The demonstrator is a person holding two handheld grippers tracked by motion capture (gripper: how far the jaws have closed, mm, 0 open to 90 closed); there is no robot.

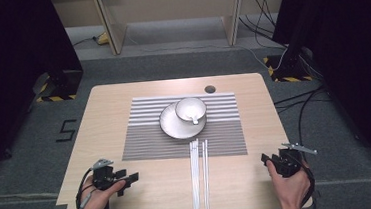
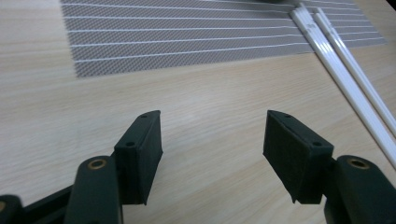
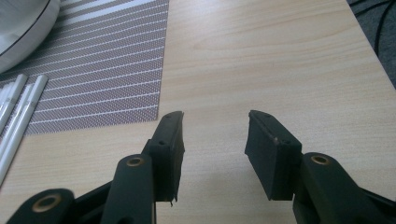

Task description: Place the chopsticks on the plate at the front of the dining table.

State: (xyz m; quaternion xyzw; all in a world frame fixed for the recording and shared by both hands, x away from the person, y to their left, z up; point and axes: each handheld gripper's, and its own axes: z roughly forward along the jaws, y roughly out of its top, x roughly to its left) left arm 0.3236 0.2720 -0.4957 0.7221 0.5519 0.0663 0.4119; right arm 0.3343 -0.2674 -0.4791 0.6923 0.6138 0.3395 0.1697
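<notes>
1. The left tongs [image 1: 129, 180] and the right tongs [image 1: 265, 159] both stand open and empty over the table [image 1: 104, 121].
2. The white chopsticks [image 1: 199, 176] lie between them, ahead and inward of each, long axis running away from the person.
3. Neither hand looks clearly nearer.
4. They are thin, glossy sticks, far ends on the striped placemat [image 1: 226, 131], below the plate [image 1: 172, 125].

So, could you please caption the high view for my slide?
Two open hand-held tools flank white chopsticks below a striped placemat.
</notes>
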